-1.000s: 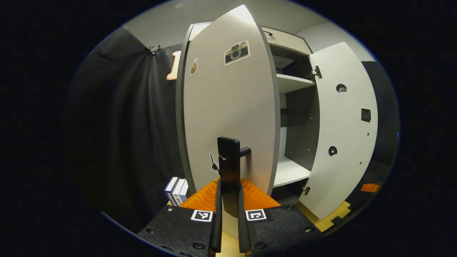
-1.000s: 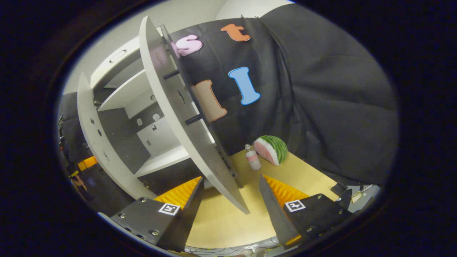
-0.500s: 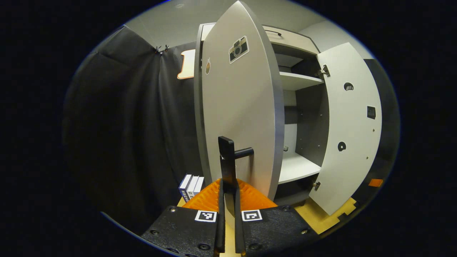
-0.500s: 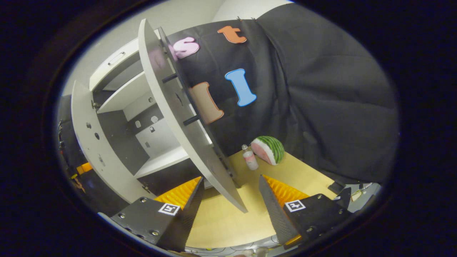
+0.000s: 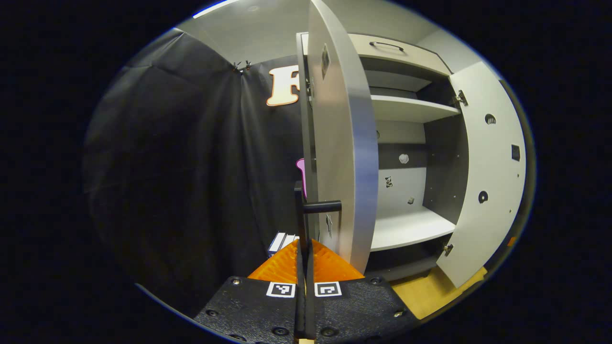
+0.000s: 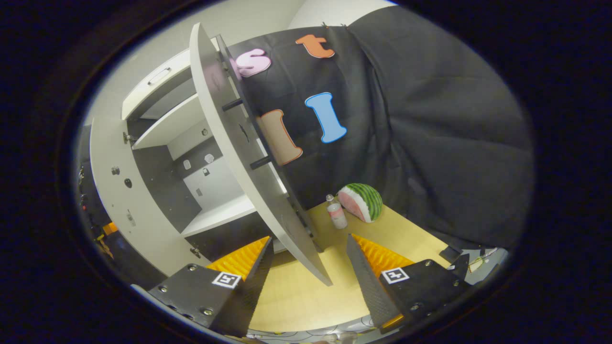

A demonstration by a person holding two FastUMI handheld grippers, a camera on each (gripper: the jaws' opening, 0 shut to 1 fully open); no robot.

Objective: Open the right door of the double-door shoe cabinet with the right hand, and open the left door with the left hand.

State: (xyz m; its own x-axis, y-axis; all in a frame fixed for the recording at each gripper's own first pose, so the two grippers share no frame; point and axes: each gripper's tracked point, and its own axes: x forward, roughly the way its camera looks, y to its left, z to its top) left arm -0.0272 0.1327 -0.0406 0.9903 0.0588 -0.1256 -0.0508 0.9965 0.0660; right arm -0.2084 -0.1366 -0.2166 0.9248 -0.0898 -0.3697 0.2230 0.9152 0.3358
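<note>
The grey left door [image 5: 342,143] of the shoe cabinet [image 5: 406,110] stands swung out, nearly edge-on to me in the left gripper view. My left gripper [image 5: 302,248] is shut on the door's black bar handle [image 5: 300,215]. Farther right the right door [image 5: 487,181] hangs wide open, its inner face showing. In the right gripper view that right door [image 6: 239,157] runs down the middle, its black handle [image 6: 248,134] on the far face. My right gripper [image 6: 308,267] is open a little before the door's lower corner and holds nothing. The left door [image 6: 114,191] shows at the left edge.
White shelves [image 5: 411,227] inside the cabinet are bare. Several books [image 5: 282,241] stand on the floor by the left door. A watermelon half [image 6: 363,200] and a small bottle [image 6: 338,212] sit on the wooden floor [image 6: 296,296] beside the right door. Black cloth walls close both sides.
The left door has swung further open with my left gripper still shut on its handle, turning from face-on to nearly edge-on. The right gripper has hardly moved.
</note>
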